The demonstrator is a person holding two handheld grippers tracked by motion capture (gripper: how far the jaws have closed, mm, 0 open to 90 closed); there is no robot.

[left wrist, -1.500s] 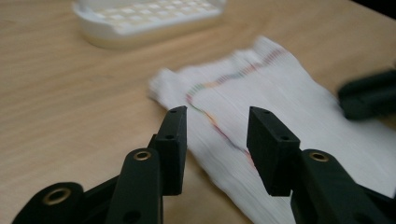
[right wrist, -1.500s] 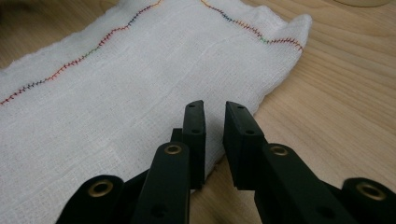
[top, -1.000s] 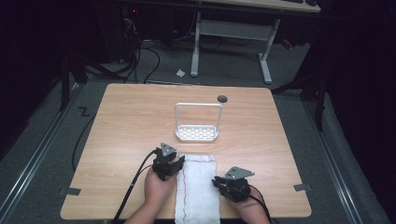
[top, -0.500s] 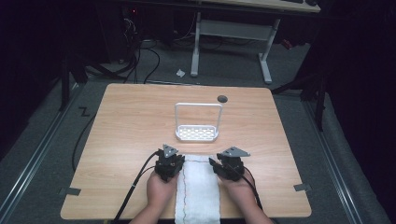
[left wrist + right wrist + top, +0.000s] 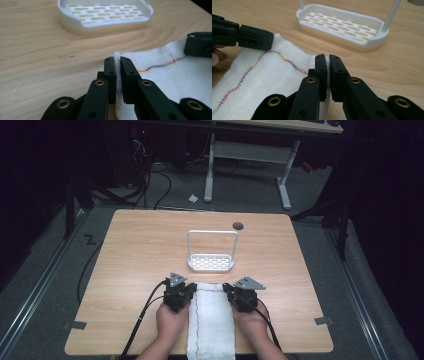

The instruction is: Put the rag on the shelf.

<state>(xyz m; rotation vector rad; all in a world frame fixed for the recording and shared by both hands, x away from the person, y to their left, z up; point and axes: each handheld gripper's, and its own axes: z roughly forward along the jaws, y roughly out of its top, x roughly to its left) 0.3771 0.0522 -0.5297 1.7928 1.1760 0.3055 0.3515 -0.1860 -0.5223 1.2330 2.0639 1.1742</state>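
A folded white cloth (image 5: 211, 320) with a line of rainbow stitching lies lengthwise at the table's near edge. My left gripper (image 5: 186, 290) is shut on its far left corner; in the left gripper view the cloth (image 5: 160, 75) is pinched between the jaws (image 5: 116, 60). My right gripper (image 5: 231, 291) is shut on the far right corner, and the right gripper view has the cloth (image 5: 262, 75) squeezed between its jaws (image 5: 327, 58). The other gripper's black jaw (image 5: 254, 37) rests on the far corner there.
A white slotted rack (image 5: 211, 262) with a tall wire handle stands just beyond the cloth, mid-table. A dark round hole (image 5: 238, 225) sits near the far edge. The wooden table (image 5: 130, 250) has bare room left and right. Cables trail off the near edge.
My right gripper moved forward and left from the near right of the cloth to its far right corner and shut on it. The left gripper stayed put.
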